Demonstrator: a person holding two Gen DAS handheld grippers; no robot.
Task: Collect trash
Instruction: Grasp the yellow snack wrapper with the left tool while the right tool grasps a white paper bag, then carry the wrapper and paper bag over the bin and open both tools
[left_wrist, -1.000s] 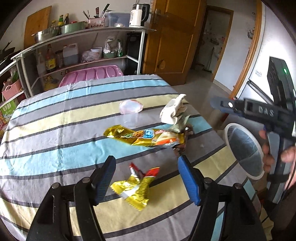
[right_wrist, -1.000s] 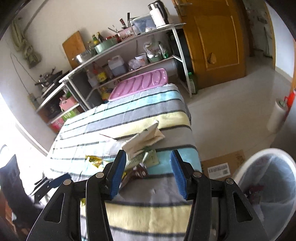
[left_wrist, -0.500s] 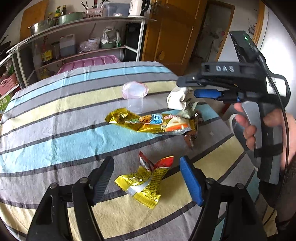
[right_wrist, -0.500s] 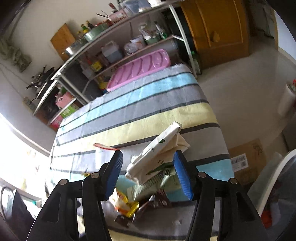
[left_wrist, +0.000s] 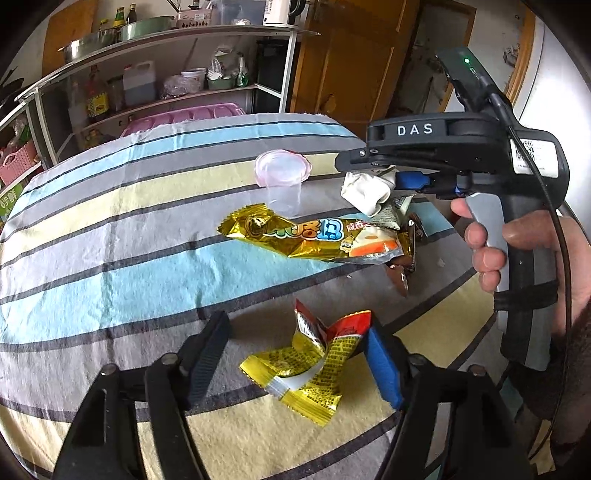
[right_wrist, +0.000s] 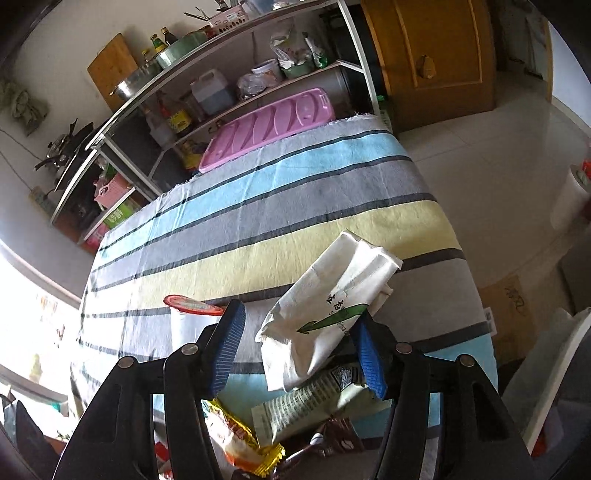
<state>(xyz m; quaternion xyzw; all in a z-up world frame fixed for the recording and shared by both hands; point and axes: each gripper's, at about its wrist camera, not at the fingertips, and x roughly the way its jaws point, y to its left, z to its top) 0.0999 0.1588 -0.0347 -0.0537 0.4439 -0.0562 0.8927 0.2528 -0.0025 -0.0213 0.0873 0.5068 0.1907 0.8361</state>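
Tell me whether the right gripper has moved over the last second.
Yes. In the left wrist view the right gripper has come in from beyond the table's edge toward the clear cup, and its open fingers now straddle the white packet.

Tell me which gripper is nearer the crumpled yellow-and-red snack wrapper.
Left. The left gripper straddles the crumpled yellow-and-red snack wrapper; the right gripper is farther up the table, around a white packet.
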